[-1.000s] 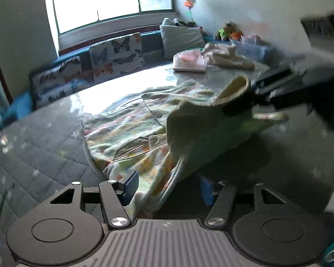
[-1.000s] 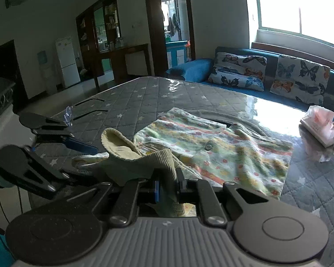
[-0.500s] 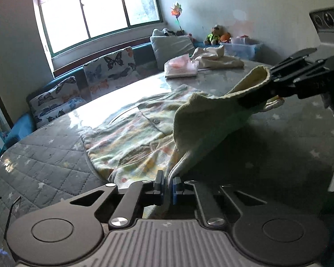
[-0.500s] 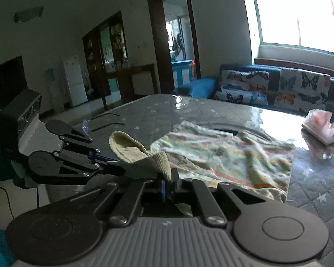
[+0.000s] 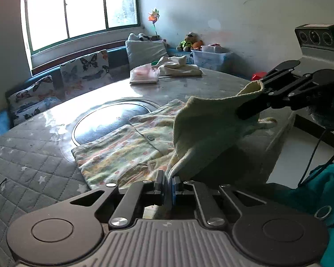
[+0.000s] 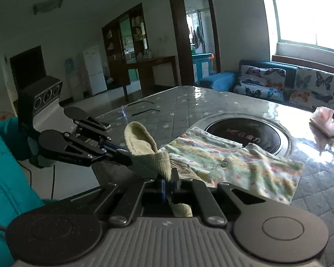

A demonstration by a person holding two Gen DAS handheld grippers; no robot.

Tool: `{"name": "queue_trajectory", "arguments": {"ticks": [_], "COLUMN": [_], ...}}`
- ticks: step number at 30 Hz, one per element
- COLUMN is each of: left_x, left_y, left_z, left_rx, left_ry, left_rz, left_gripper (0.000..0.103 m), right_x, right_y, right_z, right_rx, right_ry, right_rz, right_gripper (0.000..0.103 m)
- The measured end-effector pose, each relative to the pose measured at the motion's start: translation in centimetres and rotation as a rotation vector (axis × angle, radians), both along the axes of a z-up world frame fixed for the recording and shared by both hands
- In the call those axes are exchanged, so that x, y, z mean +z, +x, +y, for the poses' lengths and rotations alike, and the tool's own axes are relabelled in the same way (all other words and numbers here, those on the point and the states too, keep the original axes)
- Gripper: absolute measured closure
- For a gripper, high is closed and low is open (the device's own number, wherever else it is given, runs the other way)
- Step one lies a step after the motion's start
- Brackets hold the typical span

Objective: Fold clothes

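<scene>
- The left gripper (image 5: 166,185) sits at the lower centre of the left wrist view; its jaws are pressed together on a fold of the pale yellow garment (image 5: 202,133), which passes up between the blue pads.
- The right gripper (image 6: 168,185) sits at the lower centre of the right wrist view; its jaws are likewise pinched on the ribbed edge of the same garment (image 6: 151,158); a scrap of the cloth shows below the pads.
- In the left wrist view the right gripper (image 5: 249,111) appears at the right of the frame, clamping the open cuff of the garment; in the right wrist view the left gripper (image 6: 122,155) appears at the left of the frame, gripping the other end.
- The pale yellow garment hangs between the two grippers, raised off the table (image 5: 29,155); it is slack and bunched, not yet flat.
- A floral shirt (image 5: 127,151) lies spread on the table just beyond the held piece, beside the round dark inset (image 5: 111,120); it appears unfolded.
- A folded pink item (image 5: 144,75) and a cream garment (image 5: 178,69) rest at the far side of the table, upper centre of the frame; these appear finished or set aside.
- Judgement: the task is at an early-to-middle stage; the held garment requires spreading, laying down and folding; the floral shirt remains to be folded.
</scene>
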State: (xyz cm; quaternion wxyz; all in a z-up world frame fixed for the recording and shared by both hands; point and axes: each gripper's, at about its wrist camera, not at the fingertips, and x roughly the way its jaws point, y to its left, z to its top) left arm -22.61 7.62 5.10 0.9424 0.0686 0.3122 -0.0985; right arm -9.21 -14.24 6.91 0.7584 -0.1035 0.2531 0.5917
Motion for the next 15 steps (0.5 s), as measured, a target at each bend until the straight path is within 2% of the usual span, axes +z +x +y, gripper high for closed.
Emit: {"name": "queue_trajectory", "arguments": {"ticks": [6, 15], "left_x": [0.7, 1.9], "left_y": [2.4, 9.4], "left_z": [1.5, 5.3], "left_rx": [0.036, 0.075], "left_ry": [-0.02, -0.017], "left_rz": [-0.017, -0.043], "left_gripper": [0.096, 0.096], "right_x": [1.2, 2.6], "right_y": [2.6, 10.4], "right_z": [1.8, 6.3], "right_rx": [-0.012, -0.053], "right_ry": [-0.009, -0.028], "right_rz": [-0.01, -0.058], "right_gripper": [0.1, 0.1]}}
